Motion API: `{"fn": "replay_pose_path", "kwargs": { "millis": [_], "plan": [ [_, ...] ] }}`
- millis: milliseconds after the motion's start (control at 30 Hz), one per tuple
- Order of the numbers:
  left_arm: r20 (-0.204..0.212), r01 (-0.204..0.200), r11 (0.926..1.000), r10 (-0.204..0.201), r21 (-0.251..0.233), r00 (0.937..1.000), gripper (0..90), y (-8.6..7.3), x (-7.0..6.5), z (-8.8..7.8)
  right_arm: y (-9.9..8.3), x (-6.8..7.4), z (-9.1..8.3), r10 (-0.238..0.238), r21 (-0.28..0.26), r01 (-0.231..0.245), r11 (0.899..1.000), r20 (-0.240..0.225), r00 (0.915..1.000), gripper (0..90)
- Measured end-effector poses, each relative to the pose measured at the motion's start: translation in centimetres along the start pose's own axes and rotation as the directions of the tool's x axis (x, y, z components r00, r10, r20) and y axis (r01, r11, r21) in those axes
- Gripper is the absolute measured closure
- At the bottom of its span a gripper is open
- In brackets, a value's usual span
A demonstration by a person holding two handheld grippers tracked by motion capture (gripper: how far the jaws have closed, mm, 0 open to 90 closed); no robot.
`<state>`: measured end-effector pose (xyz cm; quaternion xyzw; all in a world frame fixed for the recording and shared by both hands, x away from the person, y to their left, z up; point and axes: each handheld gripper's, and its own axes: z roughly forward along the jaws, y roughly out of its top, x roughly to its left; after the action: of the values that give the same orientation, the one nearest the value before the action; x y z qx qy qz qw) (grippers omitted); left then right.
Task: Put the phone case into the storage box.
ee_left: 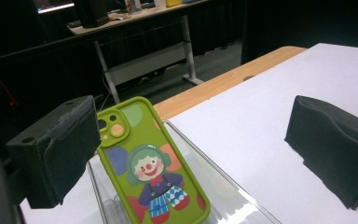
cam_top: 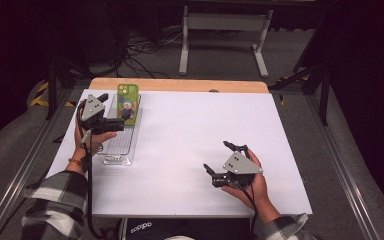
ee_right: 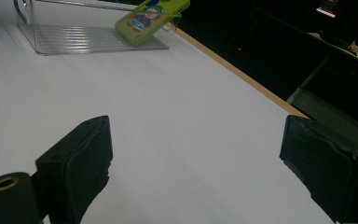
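Observation:
A green phone (cam_top: 128, 102) with a cartoon clown on its case leans tilted in the far end of a clear plastic tray (cam_top: 117, 145) at the table's left. My left gripper (cam_top: 119, 123) hovers at the tray beside it, open. In the left gripper view the phone (ee_left: 154, 177) stands close to the left pad, between the wide-apart jaws, and neither pad presses on it. My right gripper (cam_top: 217, 156) rests open over the white table at the near right with nothing between its jaws. In the right gripper view the phone (ee_right: 151, 16) and tray (ee_right: 74, 42) lie far off.
A white sheet (cam_top: 190, 140) covers the table, with a wooden edge (cam_top: 180, 85) along the far side. Beyond it are a dark floor, cables and a white table frame (cam_top: 222, 30). A wide stretch of white sheet lies between the two grippers.

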<state>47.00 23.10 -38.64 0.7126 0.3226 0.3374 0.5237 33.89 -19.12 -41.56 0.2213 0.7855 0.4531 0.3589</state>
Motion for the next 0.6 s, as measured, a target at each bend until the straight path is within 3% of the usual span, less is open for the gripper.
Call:
{"fn": "replay_pose_path", "kwargs": {
  "millis": [200, 600],
  "plan": [
    [0.014, 0.007, 1.0, -0.007, -0.004, 0.9999, 2.7, 0.1, -0.3, -0.4, 0.1, 0.0, -0.1, -0.001, -0.004, 0.001, 1.0, 0.002, 1.0, 10.0],
    [0.038, -0.029, 0.9988, 0.03, -0.04, 0.9988, 1.9, 0.6, -1.4, -1.2, 0.1, -0.1, -0.3, -0.007, -0.009, 0.007, 1.0, 0.005, 1.0, 9.9]
  ]
}}
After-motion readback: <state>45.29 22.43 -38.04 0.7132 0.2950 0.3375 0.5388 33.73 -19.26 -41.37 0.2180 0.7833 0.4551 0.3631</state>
